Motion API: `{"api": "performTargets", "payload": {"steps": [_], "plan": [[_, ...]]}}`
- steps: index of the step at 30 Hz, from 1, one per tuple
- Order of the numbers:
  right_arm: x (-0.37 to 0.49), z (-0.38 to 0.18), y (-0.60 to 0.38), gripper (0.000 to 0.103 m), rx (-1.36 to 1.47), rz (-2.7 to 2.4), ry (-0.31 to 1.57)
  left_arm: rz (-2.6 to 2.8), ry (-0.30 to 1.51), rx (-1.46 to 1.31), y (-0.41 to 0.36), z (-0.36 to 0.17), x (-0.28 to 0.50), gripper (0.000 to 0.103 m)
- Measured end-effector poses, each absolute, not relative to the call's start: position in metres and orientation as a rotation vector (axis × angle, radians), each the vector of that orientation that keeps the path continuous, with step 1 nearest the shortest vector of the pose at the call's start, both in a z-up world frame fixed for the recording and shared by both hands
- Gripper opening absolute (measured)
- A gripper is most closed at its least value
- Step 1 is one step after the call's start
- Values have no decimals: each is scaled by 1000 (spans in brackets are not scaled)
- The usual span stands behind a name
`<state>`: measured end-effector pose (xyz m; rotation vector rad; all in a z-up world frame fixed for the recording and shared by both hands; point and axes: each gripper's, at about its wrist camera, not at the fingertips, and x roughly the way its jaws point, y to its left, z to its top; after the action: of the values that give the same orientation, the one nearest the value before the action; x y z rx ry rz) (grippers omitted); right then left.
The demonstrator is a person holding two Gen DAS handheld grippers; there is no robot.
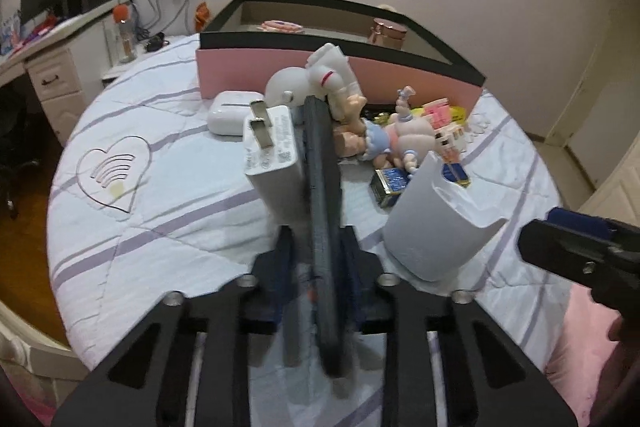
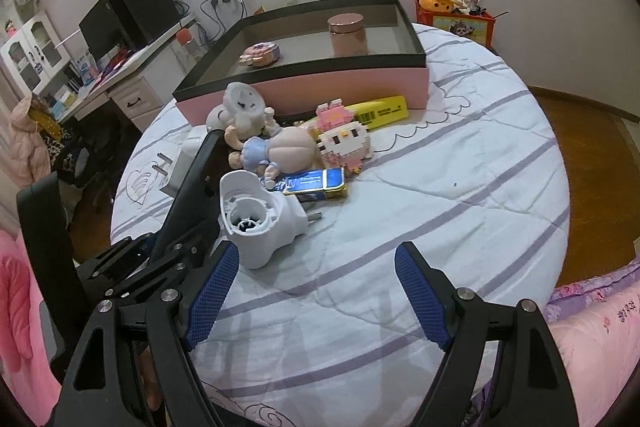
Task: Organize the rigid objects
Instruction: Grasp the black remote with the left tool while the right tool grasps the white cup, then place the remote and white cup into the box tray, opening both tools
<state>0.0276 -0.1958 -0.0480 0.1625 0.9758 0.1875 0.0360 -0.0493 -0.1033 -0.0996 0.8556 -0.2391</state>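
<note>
My left gripper (image 1: pixel 316 243) is shut on a thin dark flat slab (image 1: pixel 320 163), held edge-up over the bed; the same slab (image 2: pixel 200 167) rises from that gripper in the right wrist view. Left of the slab lies a white charger plug (image 1: pixel 272 155), and right of it a white plug-in device (image 1: pixel 432 223). My right gripper (image 2: pixel 316 291) stands open over bare sheet, its left finger close to that white device (image 2: pixel 256 223). Behind lie a doll (image 2: pixel 280 147), a blue and gold box (image 2: pixel 316 181) and a pink block figure (image 2: pixel 344 143).
A pink box with a black rim (image 2: pixel 304 83) stands at the back, holding a copper jar (image 2: pixel 347 34) and a pink item (image 2: pixel 260 54). A yellow box (image 2: pixel 380 111) and a white earbuds case (image 1: pixel 228 111) lie near it. A desk (image 2: pixel 120 67) stands left of the bed.
</note>
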Motion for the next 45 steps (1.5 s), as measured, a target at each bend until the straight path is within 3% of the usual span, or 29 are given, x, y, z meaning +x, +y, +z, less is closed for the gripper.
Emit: {"api": "performTargets", "payload": {"steps": [16,17,18,21,27,37,45], "plan": [[63,-72,-163,82,148,238,1012,-251,850,-99,-33,-93,21,13],[65,-76,-161,80,146,235,1015,-248,849,-100,-31,-92,21,13],[68,-79,-159,70,147,242,1017,-245,848,-101,-30,-91,20,13],[66,-81,-156,63,146,261,1008,-242,845,-102,-29,-90,19,13],[58,-76,-164,62,163,271,980,-249,833,-103,-27,-82,15,13],[45,-21,-186,62,171,284,884,-286,794,-95,-30,-41,22,13],[93,38,-211,62,130,239,781,-308,716,-77,-33,16,79,13]]}}
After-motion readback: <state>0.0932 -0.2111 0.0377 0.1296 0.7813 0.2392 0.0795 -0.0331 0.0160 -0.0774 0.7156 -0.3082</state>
